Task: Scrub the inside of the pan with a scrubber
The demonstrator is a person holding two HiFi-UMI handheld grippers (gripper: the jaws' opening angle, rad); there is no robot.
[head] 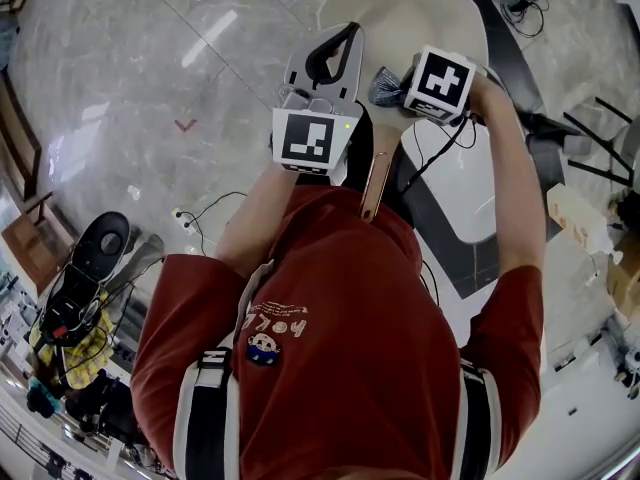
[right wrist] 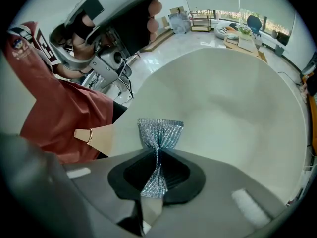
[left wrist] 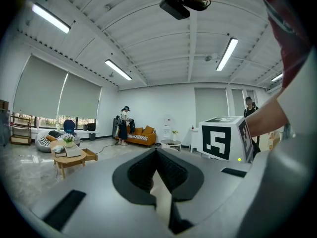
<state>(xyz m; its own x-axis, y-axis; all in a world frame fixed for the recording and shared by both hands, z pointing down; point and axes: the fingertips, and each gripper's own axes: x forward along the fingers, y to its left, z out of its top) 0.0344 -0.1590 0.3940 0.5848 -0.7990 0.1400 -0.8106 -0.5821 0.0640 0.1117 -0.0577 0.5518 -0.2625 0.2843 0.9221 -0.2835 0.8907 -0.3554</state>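
A large cream pan [head: 410,18] lies ahead of the person, its tan wooden handle [head: 374,180] pointing back toward the red shirt. In the right gripper view the pan's pale inside [right wrist: 223,98] fills the middle, with the handle's end [right wrist: 94,138] at the left. My right gripper [right wrist: 157,153] is shut on a silvery mesh scrubber [right wrist: 159,132], held just above the pan's near side. From the head view the scrubber [head: 384,86] pokes out beside the right gripper [head: 398,84]. The left gripper [head: 335,50] hovers at the pan's left edge, jaws together with nothing in them; its own view shows the gripper [left wrist: 156,152] aimed out across the room.
The pan sits on a white table [head: 470,198] with a dark stripe. Cables trail over the marble floor [head: 150,58]. Far across the room are a sofa [left wrist: 139,135], a low wooden table [left wrist: 69,157] and standing people.
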